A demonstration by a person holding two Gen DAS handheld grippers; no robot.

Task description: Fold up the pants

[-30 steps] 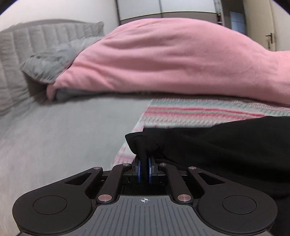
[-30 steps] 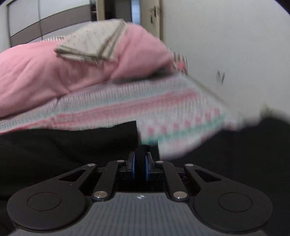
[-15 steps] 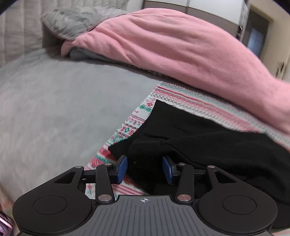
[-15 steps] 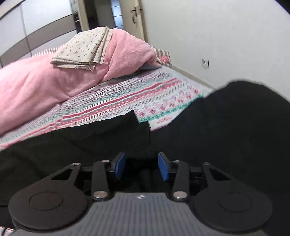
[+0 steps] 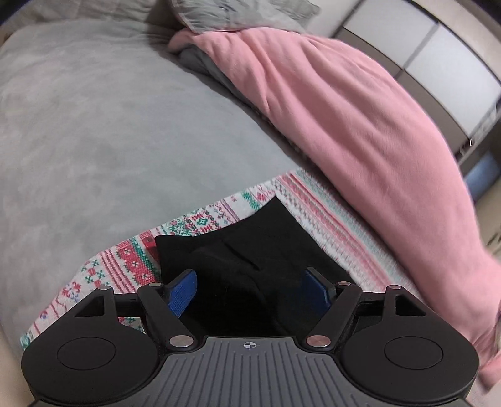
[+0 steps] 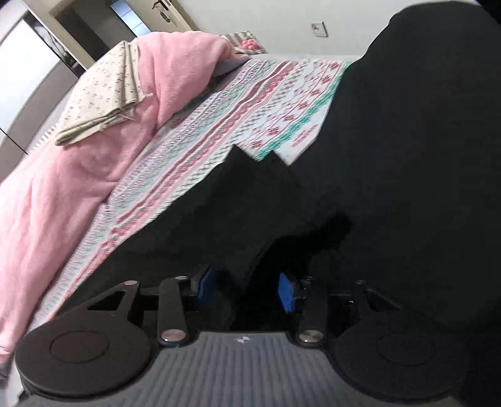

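The black pants [image 5: 250, 250] lie on a patterned pink, white and green cloth [image 5: 131, 266] on the bed. My left gripper [image 5: 249, 289] is open, its blue pads wide apart just above the pants' folded edge, holding nothing. In the right wrist view the pants [image 6: 391, 172] fill the right and lower middle, with a corner lying on the patterned cloth [image 6: 250, 103]. My right gripper [image 6: 245, 289] is open over the black fabric, which bunches between the pads without being clamped.
A big pink blanket [image 5: 360, 119] is heaped along the far side of the bed, also in the right wrist view [image 6: 78, 175], with a folded floral sheet [image 6: 100, 94] on it. A grey bedspread [image 5: 94, 125] covers the left, with a grey pillow [image 5: 244, 12] beyond.
Both grippers were shut on the pants a second ago. They have opened, let the fabric go onto the patterned cloth, and lifted and tilted away.
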